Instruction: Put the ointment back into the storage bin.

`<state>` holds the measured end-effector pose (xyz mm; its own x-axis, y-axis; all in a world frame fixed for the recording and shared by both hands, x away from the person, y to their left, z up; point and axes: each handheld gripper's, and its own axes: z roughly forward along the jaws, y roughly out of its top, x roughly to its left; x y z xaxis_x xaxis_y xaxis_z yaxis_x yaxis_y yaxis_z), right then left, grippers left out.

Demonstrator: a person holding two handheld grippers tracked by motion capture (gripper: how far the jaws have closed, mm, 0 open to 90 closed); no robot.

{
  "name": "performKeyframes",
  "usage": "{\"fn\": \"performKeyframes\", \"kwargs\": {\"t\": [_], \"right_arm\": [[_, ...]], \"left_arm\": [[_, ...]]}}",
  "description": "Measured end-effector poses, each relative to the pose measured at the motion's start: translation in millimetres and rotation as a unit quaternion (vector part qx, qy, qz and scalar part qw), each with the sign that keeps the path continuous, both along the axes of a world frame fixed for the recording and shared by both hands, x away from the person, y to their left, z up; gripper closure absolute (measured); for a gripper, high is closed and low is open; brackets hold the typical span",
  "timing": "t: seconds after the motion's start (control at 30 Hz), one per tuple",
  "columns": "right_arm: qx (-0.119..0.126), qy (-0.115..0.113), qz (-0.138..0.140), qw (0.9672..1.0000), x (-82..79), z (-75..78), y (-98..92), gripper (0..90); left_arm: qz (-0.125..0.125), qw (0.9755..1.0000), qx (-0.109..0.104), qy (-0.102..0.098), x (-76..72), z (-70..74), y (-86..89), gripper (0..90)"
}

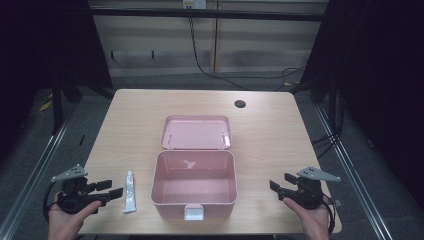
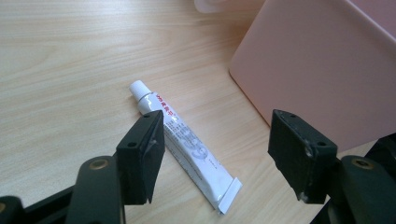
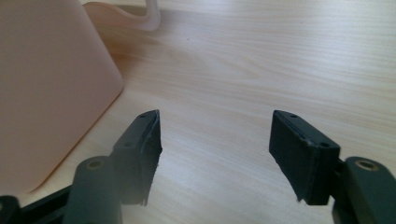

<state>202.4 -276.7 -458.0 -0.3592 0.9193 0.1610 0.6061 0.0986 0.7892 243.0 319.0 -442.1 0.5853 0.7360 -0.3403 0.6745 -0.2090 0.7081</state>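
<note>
- My left tongs (image 1: 114, 189) stand apart, holding nothing, near the bench's (image 1: 270, 125) left front edge.
- The tube (image 1: 130, 192) lies flat just beside them, cap pointing away from me, between the tongs and the pink box (image 1: 194, 186).
- My right tongs (image 1: 281, 184) stand apart, holding nothing, right of the box; bare bench lies between them.
- The box lid (image 1: 196, 132) is laid back, open.

Glossy tube (image 2: 186, 144), matt wood table (image 1: 130, 115)

Both grippers — left (image 1: 116, 189), right (image 1: 276, 183) — rest low (fingers spread wide).
</note>
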Motion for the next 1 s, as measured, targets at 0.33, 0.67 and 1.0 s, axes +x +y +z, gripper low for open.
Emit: {"fn": "performKeyframes", "kwargs": {"t": [0.33,0.67,1.0], "right_arm": [[0.01,-0.002,0.005,0.9999,-3.1,4.2,5.0,29.6],[0.023,0.003,0.014,0.9996,-3.8,5.6,5.8,31.4],[0.033,0.018,0.04,0.9985,-2.5,6.8,9.7,31.4]], "left_arm": [[-0.014,0.9998,0.014,-0.002,-2.6,6.0,-5.7,44.0],[-0.02,0.9993,0.029,0.015,2.3,14.6,-11.1,50.1],[-0.042,0.9958,0.071,0.04,8.9,16.2,-24.8,49.1]]}}
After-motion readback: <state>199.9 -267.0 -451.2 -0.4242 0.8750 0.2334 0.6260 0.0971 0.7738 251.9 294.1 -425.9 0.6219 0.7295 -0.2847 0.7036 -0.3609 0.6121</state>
